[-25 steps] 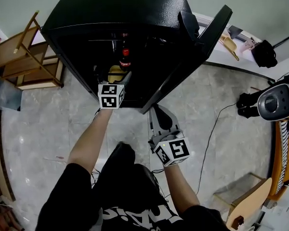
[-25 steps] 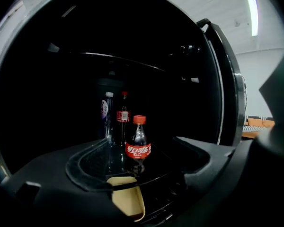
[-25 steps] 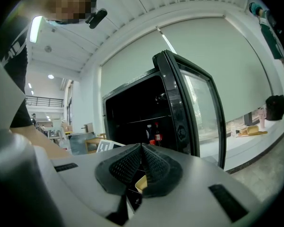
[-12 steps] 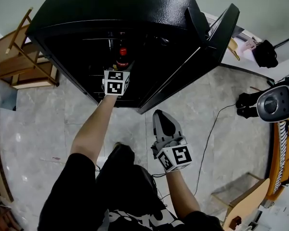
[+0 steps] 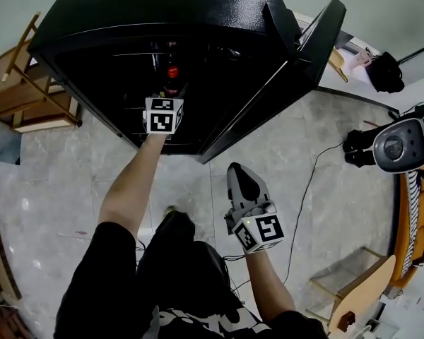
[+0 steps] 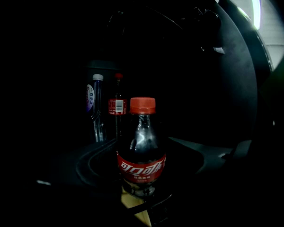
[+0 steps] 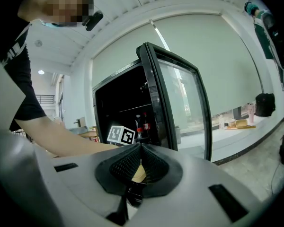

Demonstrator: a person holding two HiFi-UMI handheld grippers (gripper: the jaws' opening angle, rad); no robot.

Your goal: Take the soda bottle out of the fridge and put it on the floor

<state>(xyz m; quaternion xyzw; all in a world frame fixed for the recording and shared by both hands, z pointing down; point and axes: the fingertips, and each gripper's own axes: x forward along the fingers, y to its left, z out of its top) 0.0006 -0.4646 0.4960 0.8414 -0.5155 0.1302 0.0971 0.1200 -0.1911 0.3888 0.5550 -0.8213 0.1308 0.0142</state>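
Note:
The soda bottle (image 6: 141, 155), dark cola with a red cap and red label, stands upright inside the black fridge (image 5: 162, 13). In the head view only its red cap (image 5: 172, 71) shows. My left gripper (image 5: 168, 92) has reached into the fridge. Its dark jaws lie on either side of the bottle's lower body and are closing, with a gap still visible on each side in the left gripper view (image 6: 142, 176). My right gripper (image 5: 239, 174) hangs outside, below the open glass door (image 5: 290, 69), with its pads (image 7: 132, 162) together and nothing held.
Behind the soda bottle stand a purple-labelled clear bottle (image 6: 95, 103) and a second cola bottle (image 6: 117, 105). A wooden rack (image 5: 28, 83) is left of the fridge. On the marble floor are a black cable (image 5: 307, 189), a grey-black machine (image 5: 396, 147) and a wooden chair (image 5: 367, 295).
My left gripper moved forward, deeper into the fridge, up to the soda bottle. The right gripper stayed about where it was, below the door.

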